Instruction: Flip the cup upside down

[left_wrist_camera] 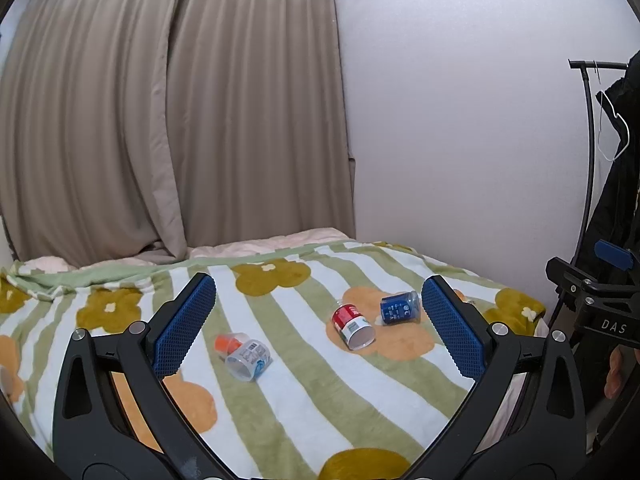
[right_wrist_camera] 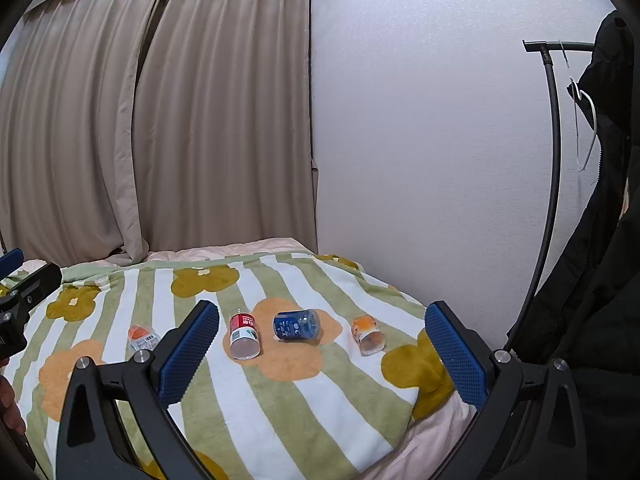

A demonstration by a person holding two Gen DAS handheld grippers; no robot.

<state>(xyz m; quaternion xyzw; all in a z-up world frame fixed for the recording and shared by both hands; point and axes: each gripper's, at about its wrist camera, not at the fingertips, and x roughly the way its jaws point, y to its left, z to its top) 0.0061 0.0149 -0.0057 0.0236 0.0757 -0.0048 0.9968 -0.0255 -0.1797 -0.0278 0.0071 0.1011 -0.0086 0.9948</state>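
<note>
- Approach step, nothing grasped: left gripper (left_wrist_camera: 318, 322) and right gripper (right_wrist_camera: 322, 346) both have jaws spread wide, empty.
- Four cups lie sideways on the bed (right_wrist_camera: 280, 400); red cup (right_wrist_camera: 244, 336) sits at 11 o'clock between the right jaws.
- Next, likely: close in on one cup, clamp its wall, rotate mouth down.

Both wrist views – above bed (left_wrist_camera: 304, 392), facing curtain (left_wrist_camera: 160, 120)

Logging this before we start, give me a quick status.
Left gripper and right gripper open, empty. Four cups on their sides on blanket: red cup central. Nothing blocking.
</note>
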